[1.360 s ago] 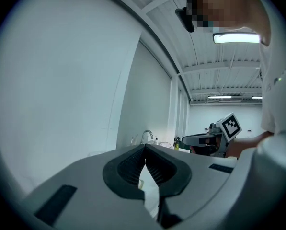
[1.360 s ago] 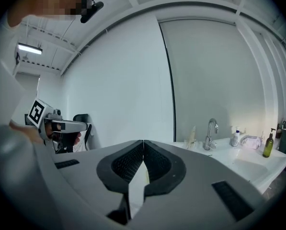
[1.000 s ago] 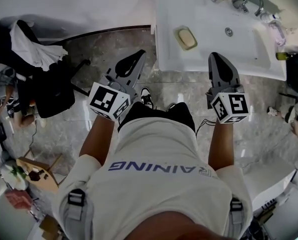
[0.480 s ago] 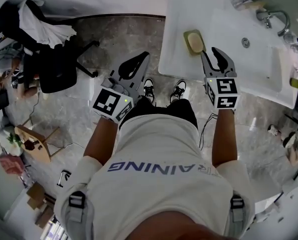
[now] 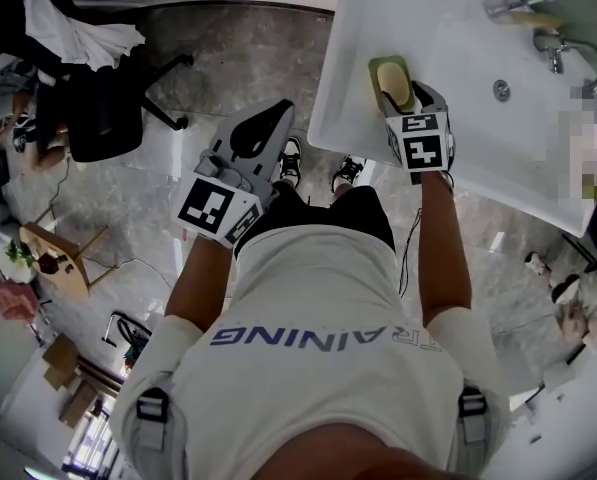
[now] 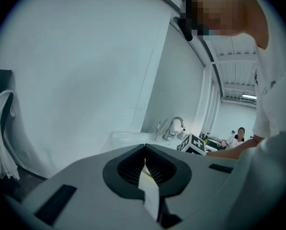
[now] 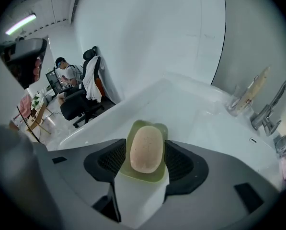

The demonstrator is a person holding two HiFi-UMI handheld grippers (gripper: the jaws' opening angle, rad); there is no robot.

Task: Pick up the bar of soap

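Note:
A pale oval bar of soap (image 7: pixel 145 149) lies in a green soap dish (image 7: pixel 143 177) on the white sink counter (image 7: pixel 181 104). My right gripper (image 7: pixel 145 146) is down at the dish with one jaw on each side of the soap. Its jaws are opening, and the pads do not press on the bar. The head view shows the soap (image 5: pixel 395 81) just ahead of the right gripper (image 5: pixel 411 103). My left gripper (image 5: pixel 276 110) hangs over the floor left of the counter, shut and empty, its closed tips (image 6: pixel 145 150) pointing at a white wall.
A faucet (image 5: pixel 568 53) and basin (image 5: pixel 498 88) lie right of the dish. A tube stands in a clear cup (image 7: pixel 250 94) near the faucet (image 7: pixel 272 110). An office chair (image 5: pixel 98 98) draped with cloth stands on the marble floor at left. The person's shoes (image 5: pixel 290 160) are below the counter edge.
The person stepped up to the sink. My right gripper moved forward over the counter to the soap dish and its jaws went from shut to wide. The left gripper stayed shut.

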